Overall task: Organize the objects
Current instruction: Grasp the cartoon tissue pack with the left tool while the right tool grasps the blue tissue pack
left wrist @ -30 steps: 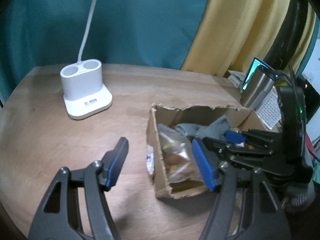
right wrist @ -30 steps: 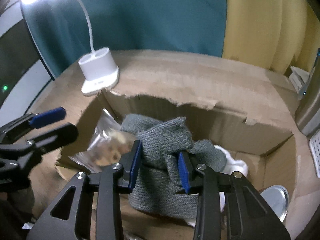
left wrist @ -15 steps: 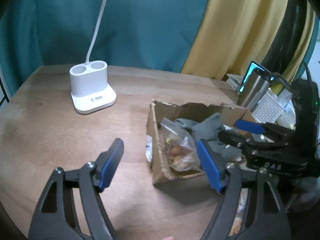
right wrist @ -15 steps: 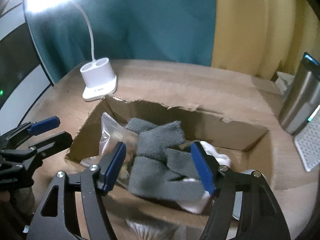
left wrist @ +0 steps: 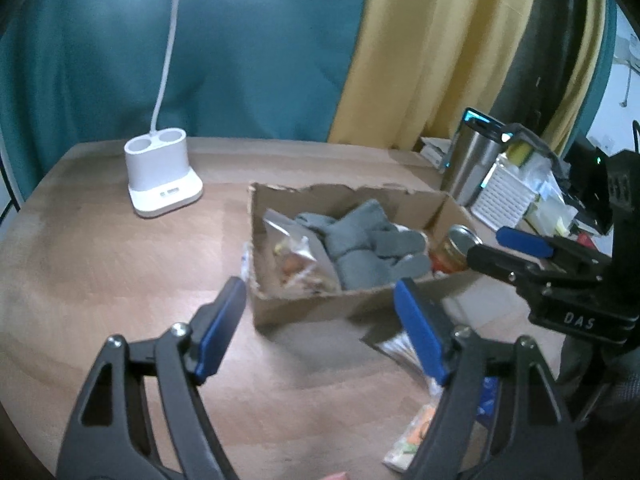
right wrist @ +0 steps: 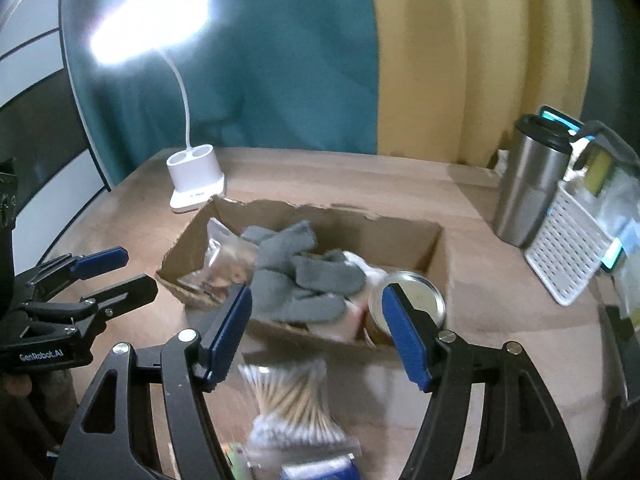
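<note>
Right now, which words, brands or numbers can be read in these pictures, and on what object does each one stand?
"DAS": white letters on the body of the right gripper, seen from the left wrist.
"GenRobot.AI": white letters on the body of the left gripper, seen from the right wrist.
The small label on the white lamp base is too blurred to read.

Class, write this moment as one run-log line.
left gripper: open, empty | right gripper: open, empty | grey socks: in cardboard box | cotton swabs: on table

Grey socks [right wrist: 304, 276] in torn cardboard box [right wrist: 400, 228]
</note>
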`<state>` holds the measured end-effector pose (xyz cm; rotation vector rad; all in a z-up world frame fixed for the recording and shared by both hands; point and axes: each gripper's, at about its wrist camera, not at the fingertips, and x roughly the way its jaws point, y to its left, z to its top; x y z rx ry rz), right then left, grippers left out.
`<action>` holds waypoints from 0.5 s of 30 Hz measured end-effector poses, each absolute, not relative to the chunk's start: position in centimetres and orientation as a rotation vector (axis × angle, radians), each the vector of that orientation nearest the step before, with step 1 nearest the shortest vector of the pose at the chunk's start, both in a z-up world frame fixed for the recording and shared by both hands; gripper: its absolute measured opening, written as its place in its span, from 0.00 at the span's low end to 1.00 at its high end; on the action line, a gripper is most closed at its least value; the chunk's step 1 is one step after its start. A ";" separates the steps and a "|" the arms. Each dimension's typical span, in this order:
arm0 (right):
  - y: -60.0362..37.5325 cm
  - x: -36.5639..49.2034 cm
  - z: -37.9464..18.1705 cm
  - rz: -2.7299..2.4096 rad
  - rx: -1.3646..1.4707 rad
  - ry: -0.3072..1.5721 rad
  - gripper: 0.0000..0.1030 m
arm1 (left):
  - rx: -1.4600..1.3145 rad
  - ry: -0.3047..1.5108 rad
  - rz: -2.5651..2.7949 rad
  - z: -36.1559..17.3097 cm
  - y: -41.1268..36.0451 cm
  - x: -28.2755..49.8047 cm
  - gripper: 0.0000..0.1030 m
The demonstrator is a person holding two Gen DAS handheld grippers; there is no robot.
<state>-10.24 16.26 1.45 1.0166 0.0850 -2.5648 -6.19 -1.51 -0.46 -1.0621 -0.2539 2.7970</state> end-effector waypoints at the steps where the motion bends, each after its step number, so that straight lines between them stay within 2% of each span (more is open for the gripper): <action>1: 16.4 -10.0 1.5 -2.569 1.016 0.085 0.69 | -1.062 -0.250 2.793 -0.5 -1.1 -5.8 0.76; 5: 17.9 -8.3 1.3 -2.589 1.008 0.082 0.69 | -1.062 -0.234 2.782 -0.6 -0.1 -4.8 0.76; 8: 18.7 -7.1 1.0 -2.592 1.004 0.082 0.78 | -1.069 -0.221 2.767 -0.9 0.7 -3.9 0.76; 15: 20.1 -4.8 -0.4 -2.586 1.030 0.104 0.78 | -1.121 -0.197 2.716 -2.6 2.5 -2.5 0.80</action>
